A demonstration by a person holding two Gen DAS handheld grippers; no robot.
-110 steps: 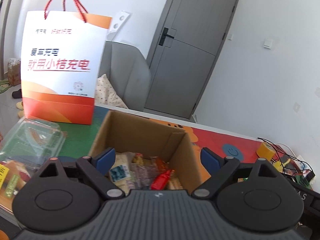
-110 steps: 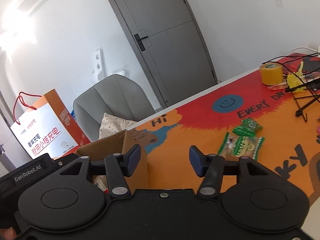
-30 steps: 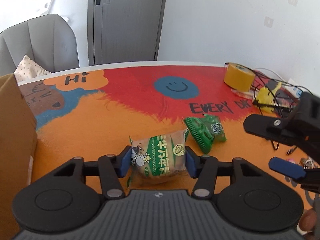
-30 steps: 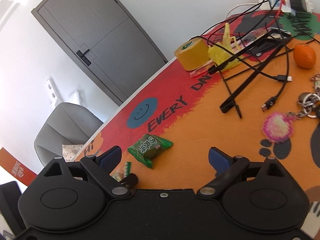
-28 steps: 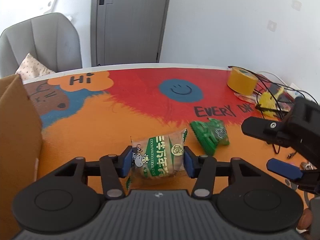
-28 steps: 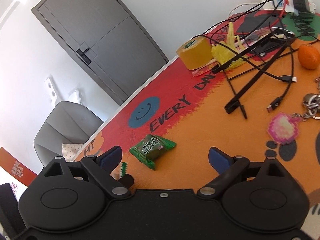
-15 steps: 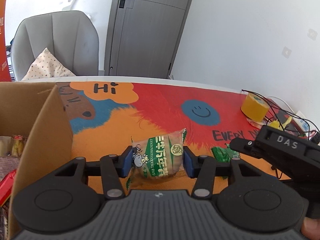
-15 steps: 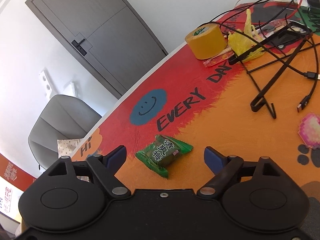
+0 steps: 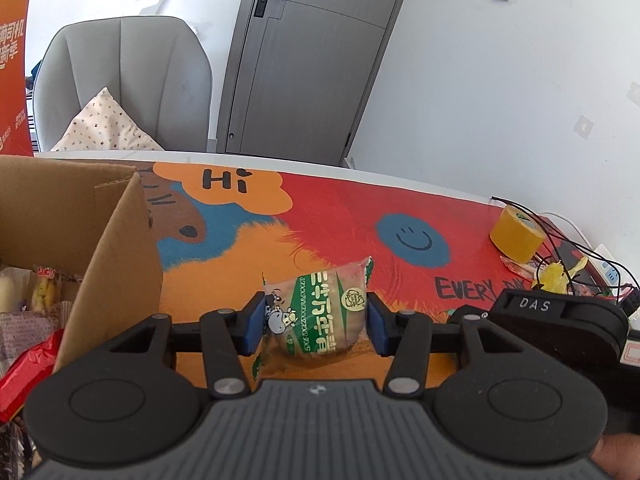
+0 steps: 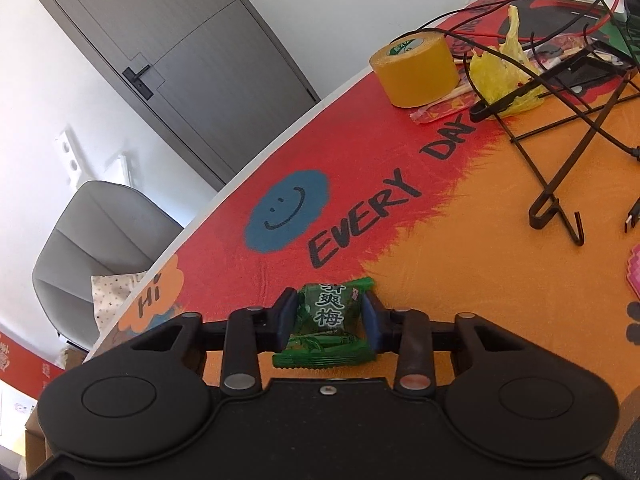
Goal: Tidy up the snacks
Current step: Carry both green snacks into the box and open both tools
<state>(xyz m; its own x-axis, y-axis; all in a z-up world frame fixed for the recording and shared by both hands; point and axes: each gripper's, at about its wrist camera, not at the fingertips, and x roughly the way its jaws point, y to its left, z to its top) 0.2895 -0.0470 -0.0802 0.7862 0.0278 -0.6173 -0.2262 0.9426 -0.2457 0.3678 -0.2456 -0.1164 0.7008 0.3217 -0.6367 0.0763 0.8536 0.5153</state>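
My left gripper point(image 9: 316, 322) is shut on a clear and green snack packet point(image 9: 320, 316) and holds it above the orange table mat, just right of the cardboard box point(image 9: 116, 248). The box holds several snacks, among them a red wrapper point(image 9: 24, 372). My right gripper point(image 10: 329, 322) is shut on a small green plum candy packet point(image 10: 328, 320) low over the mat. The right gripper's black body point(image 9: 560, 324) shows at the right of the left wrist view.
A yellow tape roll point(image 10: 416, 68), a yellow plastic bag point(image 10: 500, 72), black cables and a wire stand point(image 10: 560, 184) lie at the far right. A grey chair with a cushion point(image 9: 124, 84) stands behind the table. An orange bag point(image 9: 12, 60) is at the far left.
My right gripper has closed on the green plum candy packet, which lay loose on the mat before. My left gripper has carried its packet left, closer to the box.
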